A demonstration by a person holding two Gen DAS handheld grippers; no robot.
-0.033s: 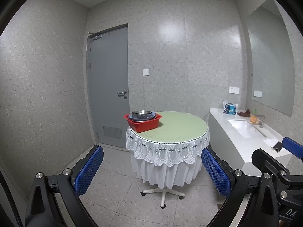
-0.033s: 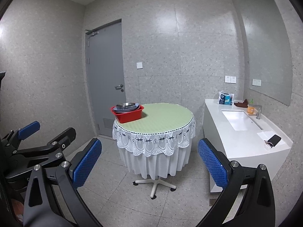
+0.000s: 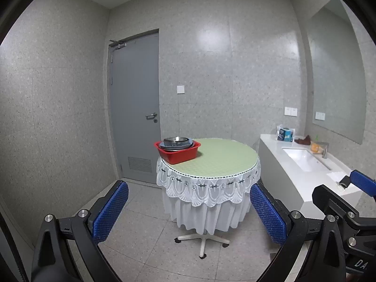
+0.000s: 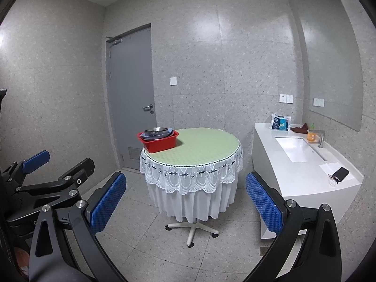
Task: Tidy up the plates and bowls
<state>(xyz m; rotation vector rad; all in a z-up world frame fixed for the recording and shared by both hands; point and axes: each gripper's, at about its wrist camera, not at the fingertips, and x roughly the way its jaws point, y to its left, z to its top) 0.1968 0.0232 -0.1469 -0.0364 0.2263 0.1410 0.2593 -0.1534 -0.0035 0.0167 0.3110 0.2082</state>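
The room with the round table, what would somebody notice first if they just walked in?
Probably the round table in the middle, with its green top and lacy white skirt. On its left edge sits a red tub stacked with metal bowls and plates. Up close, the left gripper and right gripper both gape open, far from the table, and a white sink counter runs along the right wall.

- A round table (image 3: 218, 162), covered by a green top cloth and a white lace skirt, is seen standing on a tiled floor (image 3: 145, 242).
- A red basin (image 3: 178, 151) holding stacked dishes is set at its left edge.
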